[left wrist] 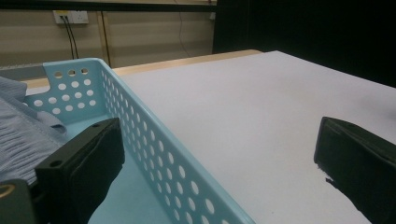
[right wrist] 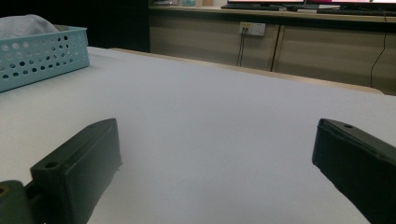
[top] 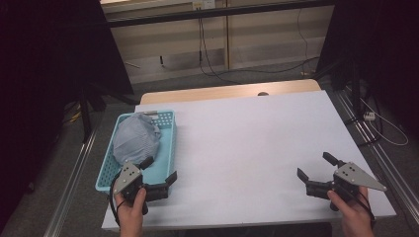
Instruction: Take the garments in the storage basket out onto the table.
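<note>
Cloth (top: 136, 138): bundled in blue basket (top: 168, 148), table's left edge.
Left gripper (top: 159, 170): jaws spread, empty, straddling basket wall.
Right gripper (top: 313, 166): jaws spread, empty.
Tip: lift left gripper over wall, pinch a top fold.

Dim room, dark at both sides; the white rectangular counter (top: 247, 143) evenly lit, shadows faint; near black tongs softly blurred in both gripper views.
</note>
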Motion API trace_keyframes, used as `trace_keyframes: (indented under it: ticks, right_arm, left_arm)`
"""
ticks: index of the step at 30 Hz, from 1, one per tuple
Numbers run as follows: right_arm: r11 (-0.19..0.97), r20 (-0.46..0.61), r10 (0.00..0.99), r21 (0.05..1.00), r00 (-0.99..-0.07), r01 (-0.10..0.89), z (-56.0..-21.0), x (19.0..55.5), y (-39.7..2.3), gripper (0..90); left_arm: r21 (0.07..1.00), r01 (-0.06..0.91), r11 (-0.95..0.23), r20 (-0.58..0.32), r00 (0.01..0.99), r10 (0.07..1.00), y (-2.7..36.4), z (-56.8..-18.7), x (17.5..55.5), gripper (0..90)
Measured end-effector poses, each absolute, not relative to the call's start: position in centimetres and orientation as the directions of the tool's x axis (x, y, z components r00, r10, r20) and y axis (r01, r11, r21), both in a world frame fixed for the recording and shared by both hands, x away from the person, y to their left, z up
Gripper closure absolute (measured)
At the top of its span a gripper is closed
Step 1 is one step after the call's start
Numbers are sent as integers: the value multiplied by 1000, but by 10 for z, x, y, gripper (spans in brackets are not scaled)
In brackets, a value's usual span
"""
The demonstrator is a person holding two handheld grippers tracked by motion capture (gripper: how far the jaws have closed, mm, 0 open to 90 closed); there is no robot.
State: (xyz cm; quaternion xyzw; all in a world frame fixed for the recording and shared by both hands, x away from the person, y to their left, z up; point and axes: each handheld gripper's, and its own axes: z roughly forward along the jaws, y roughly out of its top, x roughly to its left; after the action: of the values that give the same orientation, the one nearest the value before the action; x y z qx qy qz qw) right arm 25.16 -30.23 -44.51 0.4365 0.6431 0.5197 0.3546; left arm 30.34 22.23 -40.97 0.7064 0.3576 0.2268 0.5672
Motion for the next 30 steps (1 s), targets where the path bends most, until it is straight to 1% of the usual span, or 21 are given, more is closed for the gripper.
trace_keyframes:
  ticks: [17, 30]
  right_arm:
    - [79, 1, 926, 977, -378, 196, -446, 250, -301, 11]
    - [69, 10, 928, 978, -372, 198, -446, 246, -301, 11]
  left_arm:
    - [963, 251, -96, -89, 635, 767, 224, -406, 306, 19]
    - [967, 230, -107, -74, 656, 751, 225, -383, 314, 19]
